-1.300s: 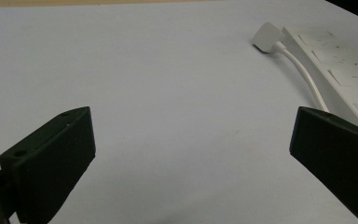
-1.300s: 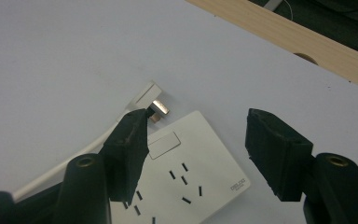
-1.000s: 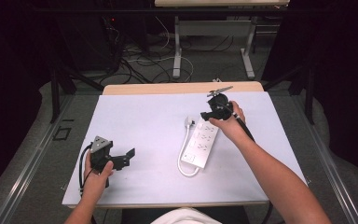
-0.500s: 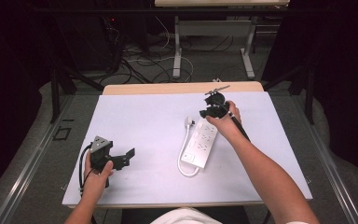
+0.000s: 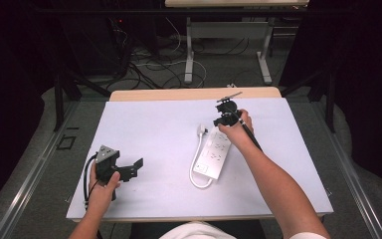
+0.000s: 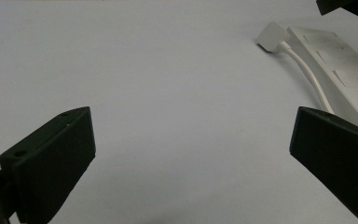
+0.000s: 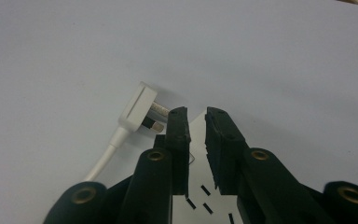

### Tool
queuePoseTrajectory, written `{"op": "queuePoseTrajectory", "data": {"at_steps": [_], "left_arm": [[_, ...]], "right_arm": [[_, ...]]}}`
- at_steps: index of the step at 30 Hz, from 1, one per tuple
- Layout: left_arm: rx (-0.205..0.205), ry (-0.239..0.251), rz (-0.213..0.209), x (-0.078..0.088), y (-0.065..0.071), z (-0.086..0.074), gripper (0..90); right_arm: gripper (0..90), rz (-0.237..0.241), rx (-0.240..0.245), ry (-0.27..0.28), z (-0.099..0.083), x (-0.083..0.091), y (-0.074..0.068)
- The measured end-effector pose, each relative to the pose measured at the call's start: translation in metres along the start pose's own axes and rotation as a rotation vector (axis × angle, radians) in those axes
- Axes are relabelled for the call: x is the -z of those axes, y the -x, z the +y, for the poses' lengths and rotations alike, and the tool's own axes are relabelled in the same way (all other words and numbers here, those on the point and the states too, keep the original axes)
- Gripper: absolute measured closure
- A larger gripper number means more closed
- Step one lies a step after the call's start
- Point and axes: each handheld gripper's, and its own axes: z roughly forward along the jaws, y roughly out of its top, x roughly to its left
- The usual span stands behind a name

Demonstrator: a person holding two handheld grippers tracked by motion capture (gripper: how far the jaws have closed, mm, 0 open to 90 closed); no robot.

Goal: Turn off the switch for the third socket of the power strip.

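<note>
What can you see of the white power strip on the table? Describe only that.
The power strip is a long white plastic bar with several sockets on top, lying flat and slanted on the white table. Its white cord loops along one side to a loose plug lying by the far end, pins showing. The right tool hangs over that end, nearly closed.

Beyond your table [image 5: 154, 94], see tangled cables [image 5: 154, 64] on the floor and the white legs [image 5: 189, 50] of a second desk. Left of the table lies a square floor plate [image 5: 65, 143].
</note>
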Motion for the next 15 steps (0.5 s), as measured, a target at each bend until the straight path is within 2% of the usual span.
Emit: {"op": "queuePoseTrajectory", "data": {"at_steps": [7,11,12,13,15], "left_arm": [[-0.002,-0.008,-0.001,0.0014,-0.0005,0.0000,0.1],[0.000,-0.008,0.000,0.0016,-0.0004,-0.0002,0.1],[0.003,-0.010,0.000,0.0019,-0.0003,-0.0003,0.1],[0.004,-0.010,0.000,0.0020,-0.0003,-0.0004,0.1],[0.005,-0.009,0.001,0.0019,-0.0005,-0.0005,0.1]], "right_arm": [[86.4,0.018,-0.029,-0.031,-0.0006,-0.0049,-0.0009],[89.1,0.015,-0.019,-0.046,-0.0016,-0.0074,-0.0006],[89.7,0.022,-0.036,-0.050,-0.0016,-0.0076,-0.0017],[90.0,0.026,-0.037,-0.038,-0.0021,-0.0089,-0.0019],[90.0,0.014,-0.038,-0.056,-0.0017,-0.0094,-0.0024]]}}
